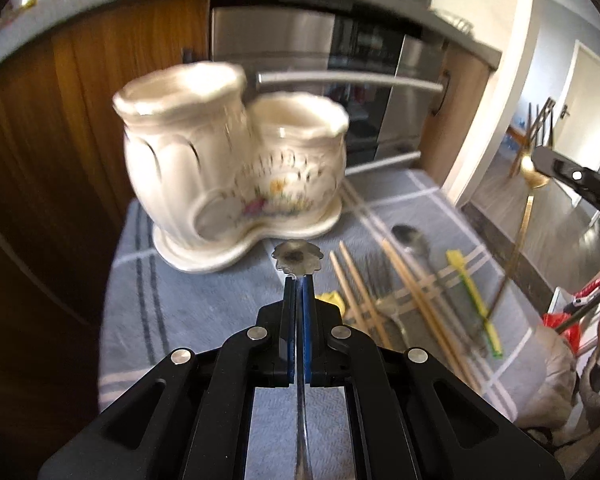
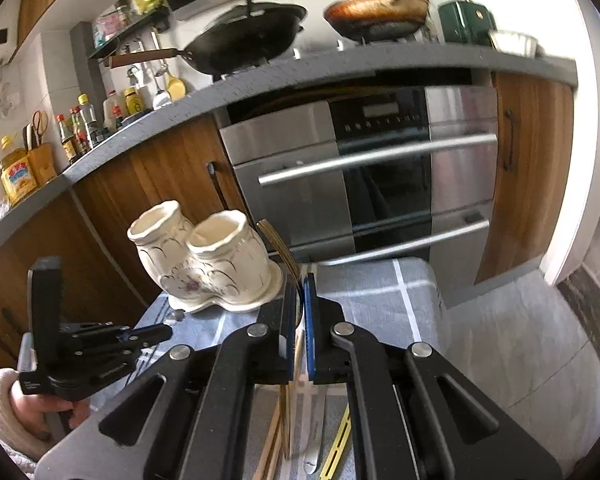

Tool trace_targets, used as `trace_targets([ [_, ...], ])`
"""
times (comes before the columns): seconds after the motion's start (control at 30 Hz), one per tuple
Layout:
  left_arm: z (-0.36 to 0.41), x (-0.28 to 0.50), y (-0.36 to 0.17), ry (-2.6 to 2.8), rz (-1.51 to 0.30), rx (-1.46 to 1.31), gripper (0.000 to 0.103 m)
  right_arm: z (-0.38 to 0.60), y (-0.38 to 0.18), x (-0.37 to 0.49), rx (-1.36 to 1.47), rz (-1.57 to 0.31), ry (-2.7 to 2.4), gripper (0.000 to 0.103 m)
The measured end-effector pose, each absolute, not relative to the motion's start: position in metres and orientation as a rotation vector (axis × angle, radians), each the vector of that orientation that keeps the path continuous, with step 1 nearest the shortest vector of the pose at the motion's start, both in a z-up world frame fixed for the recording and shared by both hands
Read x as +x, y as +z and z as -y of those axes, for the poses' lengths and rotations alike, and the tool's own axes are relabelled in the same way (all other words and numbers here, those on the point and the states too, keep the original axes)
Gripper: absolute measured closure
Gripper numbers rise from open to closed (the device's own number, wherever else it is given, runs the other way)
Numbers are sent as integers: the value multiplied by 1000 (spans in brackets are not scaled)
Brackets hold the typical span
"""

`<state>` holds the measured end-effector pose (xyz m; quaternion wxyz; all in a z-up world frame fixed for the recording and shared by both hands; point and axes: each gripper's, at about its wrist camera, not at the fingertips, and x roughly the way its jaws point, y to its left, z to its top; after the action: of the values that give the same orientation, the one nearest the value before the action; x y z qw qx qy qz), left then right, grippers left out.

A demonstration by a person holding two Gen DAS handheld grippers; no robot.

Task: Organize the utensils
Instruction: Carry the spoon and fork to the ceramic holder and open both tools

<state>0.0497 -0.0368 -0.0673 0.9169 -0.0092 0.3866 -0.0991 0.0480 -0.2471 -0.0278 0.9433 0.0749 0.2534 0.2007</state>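
Note:
My left gripper [image 1: 299,280] is shut on a silver utensil with a flower-shaped end [image 1: 298,258], held above the checked cloth [image 1: 204,304]. Just beyond it stands the white ceramic double-cup holder [image 1: 236,176], both cups looking empty. On the cloth to the right lie chopsticks [image 1: 356,292], a fork [image 1: 384,280], a spoon [image 1: 410,240] and a yellow-green utensil [image 1: 474,296]. My right gripper [image 2: 299,280] is shut on a gold utensil [image 2: 278,246] raised right of the holder [image 2: 204,260]. The left gripper [image 2: 166,332] shows at lower left.
The cloth-covered table [image 2: 380,292] stands in front of a steel oven [image 2: 380,184] and wooden cabinets. A wok [image 2: 252,36], a pan [image 2: 376,12] and bottles [image 2: 80,128] sit on the grey counter behind. A red bag [image 1: 560,324] lies off the table's right side.

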Motion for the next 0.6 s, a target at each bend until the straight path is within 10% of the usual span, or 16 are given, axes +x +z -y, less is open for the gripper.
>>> trace_targets([
  [0.6, -18, 82, 61, -191, -447, -114, 100, 188, 69, 88, 122, -336, 442, 100],
])
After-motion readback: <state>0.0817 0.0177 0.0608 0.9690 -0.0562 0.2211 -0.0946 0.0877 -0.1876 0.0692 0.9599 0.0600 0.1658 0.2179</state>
